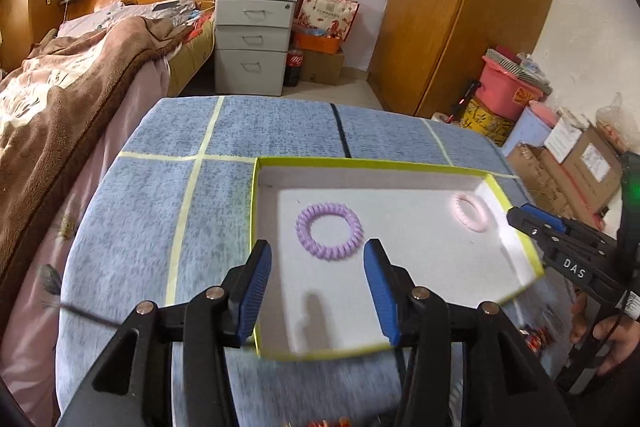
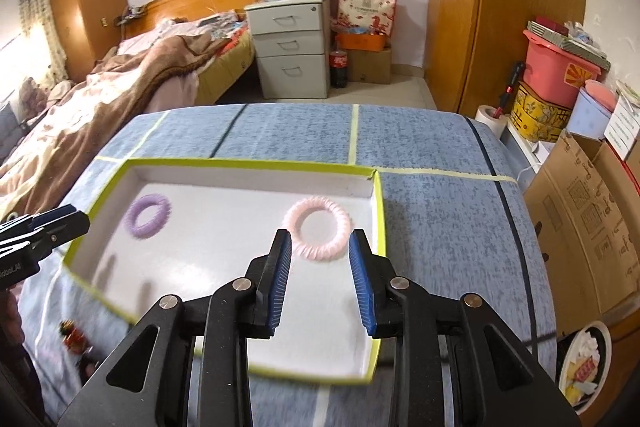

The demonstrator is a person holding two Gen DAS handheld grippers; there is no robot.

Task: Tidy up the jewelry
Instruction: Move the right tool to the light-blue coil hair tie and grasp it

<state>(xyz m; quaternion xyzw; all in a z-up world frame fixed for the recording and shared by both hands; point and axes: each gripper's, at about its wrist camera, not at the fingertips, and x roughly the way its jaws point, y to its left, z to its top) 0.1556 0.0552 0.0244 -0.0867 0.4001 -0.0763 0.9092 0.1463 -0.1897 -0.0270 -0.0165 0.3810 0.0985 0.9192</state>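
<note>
A shallow white tray (image 2: 378, 211) with a yellow-green rim sits on the blue-clothed bench (image 2: 440, 195), holding a purple spiral bracelet (image 1: 329, 231) and a pink spiral bracelet (image 2: 318, 229), well apart. The left tool (image 1: 318, 279) and right tool (image 2: 320, 271) hover released, empty.

A purple spiral hair ring (image 1: 329, 231) lies flat at the tray's centre-left in the left wrist view; a pale pink one (image 2: 318, 229) lies flat by the white tray's (image 2: 224, 247) right wall.
</note>
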